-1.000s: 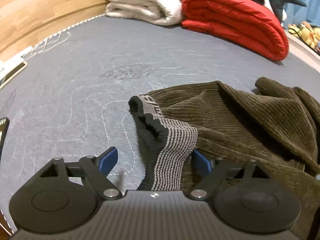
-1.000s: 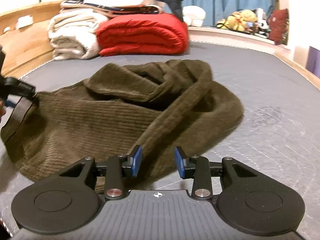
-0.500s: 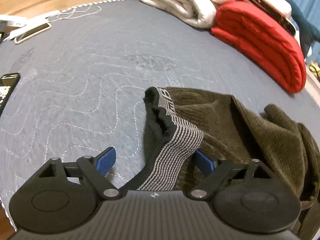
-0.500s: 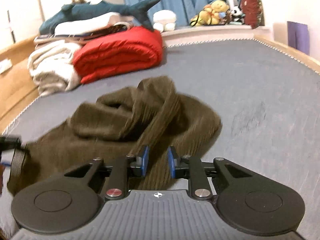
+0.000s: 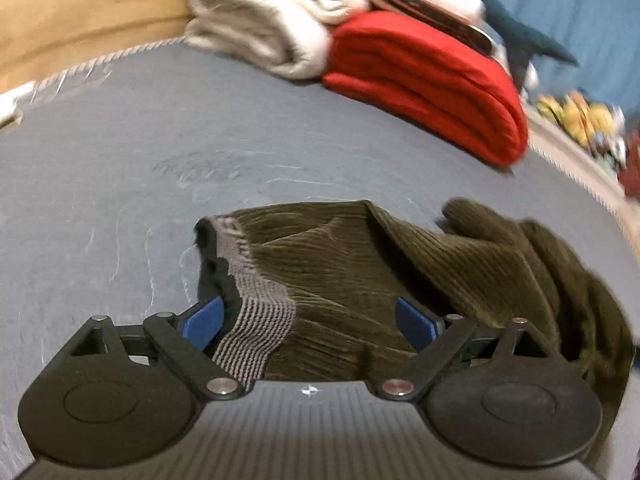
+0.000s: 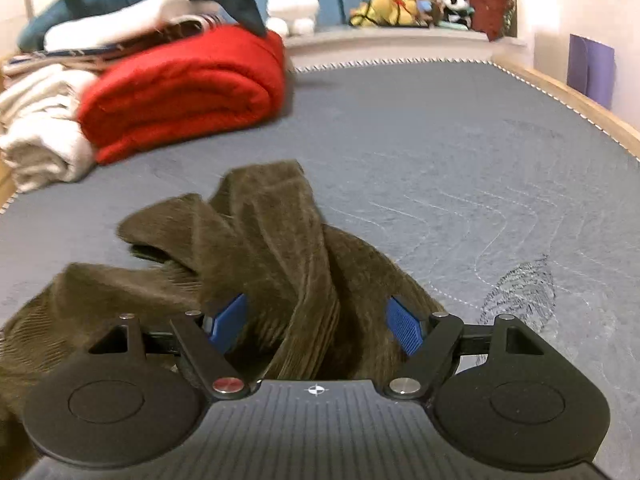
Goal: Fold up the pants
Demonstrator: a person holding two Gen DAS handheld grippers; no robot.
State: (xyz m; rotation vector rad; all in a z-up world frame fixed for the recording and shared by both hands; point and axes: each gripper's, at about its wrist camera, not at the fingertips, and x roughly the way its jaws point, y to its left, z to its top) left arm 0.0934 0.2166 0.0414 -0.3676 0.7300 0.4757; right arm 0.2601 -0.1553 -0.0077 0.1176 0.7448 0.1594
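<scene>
Olive-brown corduroy pants [image 6: 256, 264] lie bunched on the grey quilted bed [image 6: 460, 152], legs twisted together, striped waistband [image 5: 256, 320] rumpled. Both grippers' jaws stand open, having just widened, fabric between them but unpressed. Closing now risks the right gripper [image 6: 316, 324] pinching 2 twisted layers; the left gripper [image 5: 308, 320] missing the waistband.

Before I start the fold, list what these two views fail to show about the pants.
- Pants, left wrist view: the near part is hidden behind the left gripper body; the right side blurs out at the frame edge.
- Waistband, left wrist view: lettering too blurred to read.
- Pants, right wrist view: the waistband end is cut off at the lower left; the right gripper body hides the near cloth.
- Leg ends: lost in the bunched folds in both views.
</scene>
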